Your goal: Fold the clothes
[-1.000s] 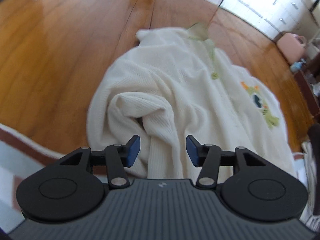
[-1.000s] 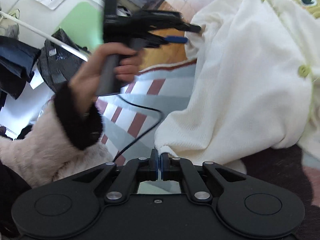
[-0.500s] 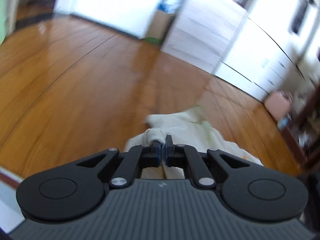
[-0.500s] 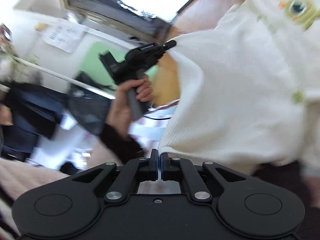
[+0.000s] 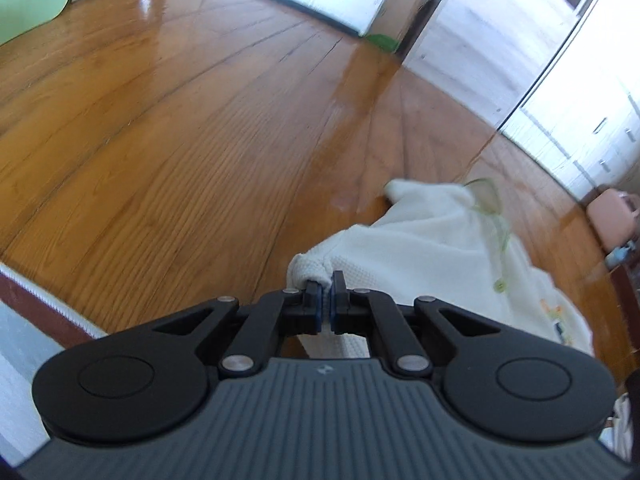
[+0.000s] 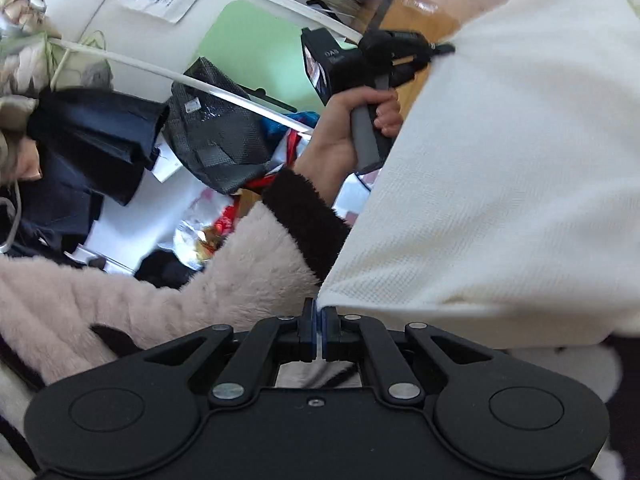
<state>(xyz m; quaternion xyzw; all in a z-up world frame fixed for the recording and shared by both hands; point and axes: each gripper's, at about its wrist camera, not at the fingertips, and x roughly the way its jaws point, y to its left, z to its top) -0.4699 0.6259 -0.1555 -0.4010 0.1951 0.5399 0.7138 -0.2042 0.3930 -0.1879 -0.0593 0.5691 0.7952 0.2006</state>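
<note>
Grippers left [image 5: 329, 298] and right [image 6: 318, 330] pinch the raised cardigan [image 6: 500, 184].

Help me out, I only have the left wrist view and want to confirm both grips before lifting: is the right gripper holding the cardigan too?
Observer: Yes, the right gripper is shut on an edge of the white cardigan.
Operator: Is the cloth between the two grippers slack?
Observer: No, it hangs spread out between them, from the right gripper up to the left gripper.
Operator: Anything near the left hand?
Observer: Behind the left hand and its fuzzy pink sleeve lie dark clothes and bags.
</note>
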